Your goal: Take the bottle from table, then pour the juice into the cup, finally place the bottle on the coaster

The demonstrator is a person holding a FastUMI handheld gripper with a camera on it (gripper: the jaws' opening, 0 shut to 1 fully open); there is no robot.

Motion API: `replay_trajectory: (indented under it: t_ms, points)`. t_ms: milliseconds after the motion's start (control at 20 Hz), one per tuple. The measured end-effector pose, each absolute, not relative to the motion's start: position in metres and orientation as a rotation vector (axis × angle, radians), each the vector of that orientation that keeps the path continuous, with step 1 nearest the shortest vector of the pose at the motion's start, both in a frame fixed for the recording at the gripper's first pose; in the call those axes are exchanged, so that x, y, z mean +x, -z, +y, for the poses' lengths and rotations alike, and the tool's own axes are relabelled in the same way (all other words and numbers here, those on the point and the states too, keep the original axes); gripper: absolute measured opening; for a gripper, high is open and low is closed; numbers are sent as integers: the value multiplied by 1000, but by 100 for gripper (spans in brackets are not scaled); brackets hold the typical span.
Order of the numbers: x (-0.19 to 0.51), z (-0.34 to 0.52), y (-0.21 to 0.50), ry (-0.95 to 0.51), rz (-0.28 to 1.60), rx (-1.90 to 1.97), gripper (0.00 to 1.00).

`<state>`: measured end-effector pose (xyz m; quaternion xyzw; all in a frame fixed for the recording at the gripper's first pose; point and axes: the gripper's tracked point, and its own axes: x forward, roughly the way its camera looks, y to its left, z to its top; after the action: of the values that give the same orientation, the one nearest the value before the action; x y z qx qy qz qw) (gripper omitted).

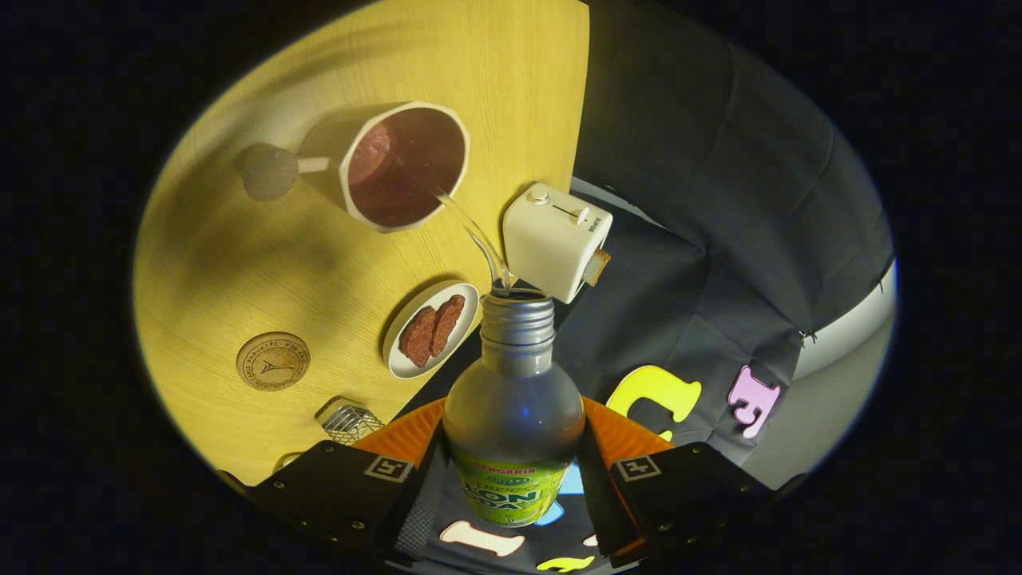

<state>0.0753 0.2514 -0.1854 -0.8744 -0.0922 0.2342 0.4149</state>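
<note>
The gripper (512,487) is clamping both fingers on a tilted bottle (513,415), which is sending a thin clear stream into the cup (403,166) on the wooden table (239,263). A round coaster (272,361) is lying near the table's edge, beside a plate (431,329).

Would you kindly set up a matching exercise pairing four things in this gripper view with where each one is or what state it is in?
Things:
1. silver metal bottle with green label
2. white cup with dark inside
3. round cork coaster
4. small white plate

States:
A. bare, nothing on it
B. holds two brown pieces
C. clamped between the gripper fingers, tilted, pouring
D. receiving the clear stream

Pairs: 1-C, 2-D, 3-A, 4-B
</note>
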Motion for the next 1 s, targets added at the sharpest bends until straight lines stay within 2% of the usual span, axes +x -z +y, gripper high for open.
replay_trajectory:
  t_ms: [1000]
  points:
    - [67,277,219,-656,-255,-2330,77]
